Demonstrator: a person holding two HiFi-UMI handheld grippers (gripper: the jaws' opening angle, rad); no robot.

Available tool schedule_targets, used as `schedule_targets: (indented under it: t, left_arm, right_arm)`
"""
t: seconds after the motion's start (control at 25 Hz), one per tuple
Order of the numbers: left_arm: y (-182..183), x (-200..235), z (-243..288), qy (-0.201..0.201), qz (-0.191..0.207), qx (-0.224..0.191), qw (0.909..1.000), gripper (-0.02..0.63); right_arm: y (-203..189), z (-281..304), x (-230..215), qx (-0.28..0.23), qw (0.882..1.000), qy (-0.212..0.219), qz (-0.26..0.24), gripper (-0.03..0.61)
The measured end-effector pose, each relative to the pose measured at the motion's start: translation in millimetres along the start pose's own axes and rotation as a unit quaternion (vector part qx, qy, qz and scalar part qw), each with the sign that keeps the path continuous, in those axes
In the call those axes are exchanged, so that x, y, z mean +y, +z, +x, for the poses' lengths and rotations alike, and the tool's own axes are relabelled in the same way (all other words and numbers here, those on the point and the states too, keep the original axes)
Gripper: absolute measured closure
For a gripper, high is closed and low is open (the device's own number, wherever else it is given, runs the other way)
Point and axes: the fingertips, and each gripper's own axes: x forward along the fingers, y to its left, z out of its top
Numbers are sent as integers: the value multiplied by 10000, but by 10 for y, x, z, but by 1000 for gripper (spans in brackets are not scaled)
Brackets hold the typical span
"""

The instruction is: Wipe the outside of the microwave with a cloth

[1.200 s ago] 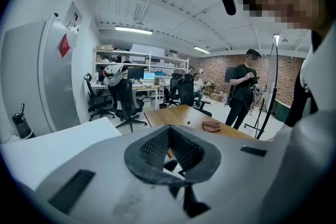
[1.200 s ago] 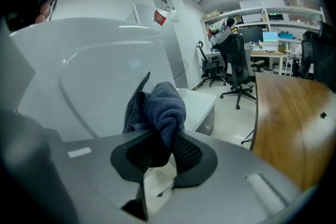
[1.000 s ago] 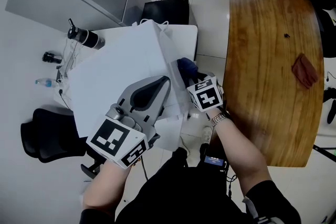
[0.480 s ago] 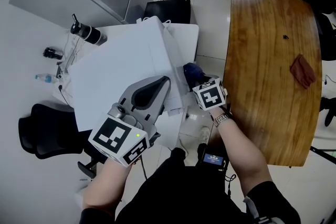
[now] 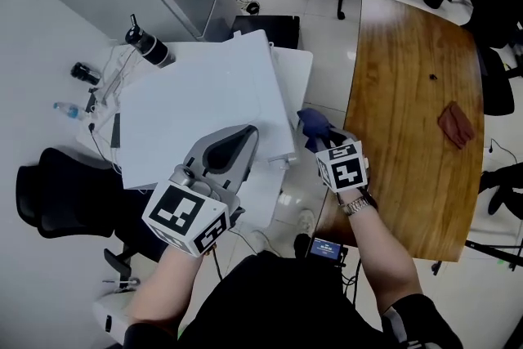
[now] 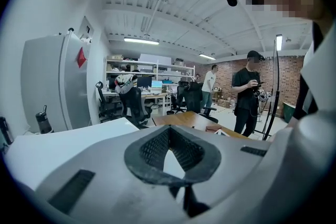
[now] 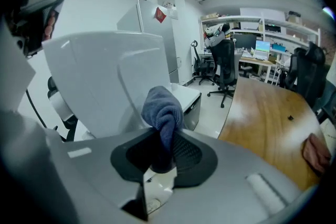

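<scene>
The white microwave (image 5: 204, 98) stands on a white table, seen from above, and its side fills the left of the right gripper view (image 7: 100, 76). My right gripper (image 5: 320, 136) is shut on a dark blue cloth (image 5: 313, 124), which hangs just off the microwave's right side. That cloth (image 7: 164, 107) bunches up out of the closed jaws (image 7: 164, 141). My left gripper (image 5: 222, 153) is shut and empty over the microwave's near edge. In the left gripper view its jaws (image 6: 169, 136) meet with nothing between them.
A long wooden table (image 5: 409, 135) lies to the right with a red rag (image 5: 454, 124) on it. A black chair (image 5: 53, 200) stands at the left. A dark flask (image 5: 147, 45) and a small bottle (image 5: 65, 109) sit behind the microwave. People stand far off (image 6: 247, 94).
My right gripper has drawn the blue cloth a little right, away from the microwave's side. The left gripper has shifted slightly and stays shut over the near edge.
</scene>
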Motion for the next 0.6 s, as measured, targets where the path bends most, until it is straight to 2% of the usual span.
schedule_targets:
  t: [0.32,0.6]
  left_arm:
    - [-90,224,-691,313,-67,-317,9990,609]
    - [-328,572,-1396,522,-249,-546,9968,609]
  right_arm:
    - [176,-732,367,-460,9984,-234,-235,508]
    - [398,-1391,951,-1053,9916,-566,-495,508]
